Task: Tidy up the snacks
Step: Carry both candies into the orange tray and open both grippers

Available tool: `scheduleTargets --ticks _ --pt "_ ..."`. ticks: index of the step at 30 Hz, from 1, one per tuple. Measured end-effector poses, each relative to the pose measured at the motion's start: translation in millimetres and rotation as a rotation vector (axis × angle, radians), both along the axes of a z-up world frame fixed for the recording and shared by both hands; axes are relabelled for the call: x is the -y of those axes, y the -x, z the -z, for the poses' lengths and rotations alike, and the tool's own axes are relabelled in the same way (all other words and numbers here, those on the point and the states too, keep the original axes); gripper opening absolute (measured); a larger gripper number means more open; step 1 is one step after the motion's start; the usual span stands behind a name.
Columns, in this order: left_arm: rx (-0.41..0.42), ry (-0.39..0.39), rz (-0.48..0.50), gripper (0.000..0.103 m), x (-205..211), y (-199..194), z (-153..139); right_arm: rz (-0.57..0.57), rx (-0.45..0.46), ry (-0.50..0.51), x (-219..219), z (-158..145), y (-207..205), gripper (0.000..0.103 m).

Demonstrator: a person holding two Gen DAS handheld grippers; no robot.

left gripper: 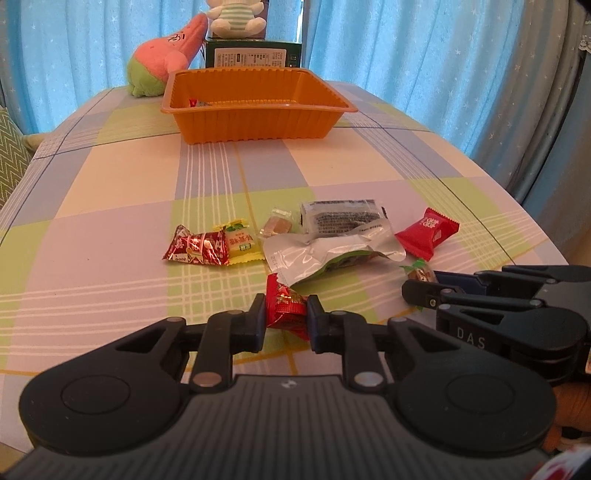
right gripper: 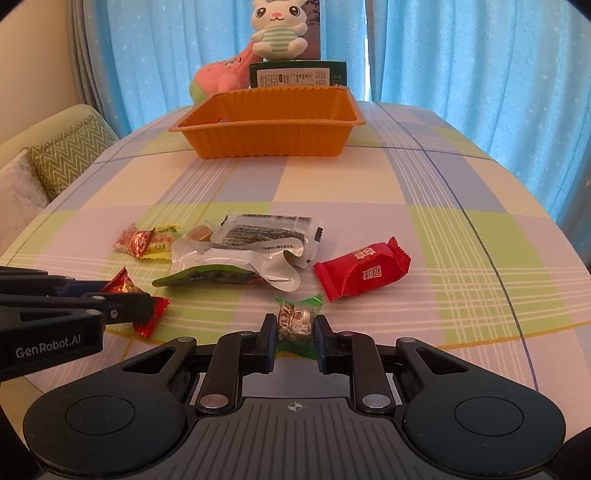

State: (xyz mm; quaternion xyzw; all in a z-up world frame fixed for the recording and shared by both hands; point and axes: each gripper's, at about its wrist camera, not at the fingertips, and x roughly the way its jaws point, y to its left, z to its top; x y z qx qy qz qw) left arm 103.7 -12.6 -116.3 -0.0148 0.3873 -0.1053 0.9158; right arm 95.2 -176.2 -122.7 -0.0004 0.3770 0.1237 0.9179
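Note:
My left gripper [left gripper: 286,314] is shut on a small red candy [left gripper: 286,308] low over the table; both also show in the right wrist view, gripper [right gripper: 127,301] and candy [right gripper: 147,314]. My right gripper [right gripper: 295,325] is shut on a green-wrapped candy [right gripper: 297,319], also seen in the left wrist view [left gripper: 419,273]. Loose snacks lie ahead: a red packet [right gripper: 364,267], a silver-green pouch [right gripper: 229,266], a dark bar packet [right gripper: 266,230], a red and a yellow candy [left gripper: 210,245]. The orange tray [left gripper: 255,122] stands far ahead with a candy inside [left gripper: 195,102].
Plush toys [right gripper: 277,29] and a green box [right gripper: 295,75] stand behind the tray [right gripper: 266,138]. Blue curtains hang at the back. A cushioned seat [right gripper: 55,158] is at the left of the checked tablecloth.

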Motion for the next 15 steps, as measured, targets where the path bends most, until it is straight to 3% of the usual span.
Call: scheduleTargets --ticks 7,15 --pt "0.019 0.011 -0.024 0.02 -5.4 -5.6 -13.0 -0.004 0.072 -0.013 -1.0 -22.9 3.8 0.021" --pt "0.058 0.023 -0.052 0.02 -12.6 -36.2 -35.3 -0.037 0.13 -0.016 -1.6 -46.3 -31.0 0.021"
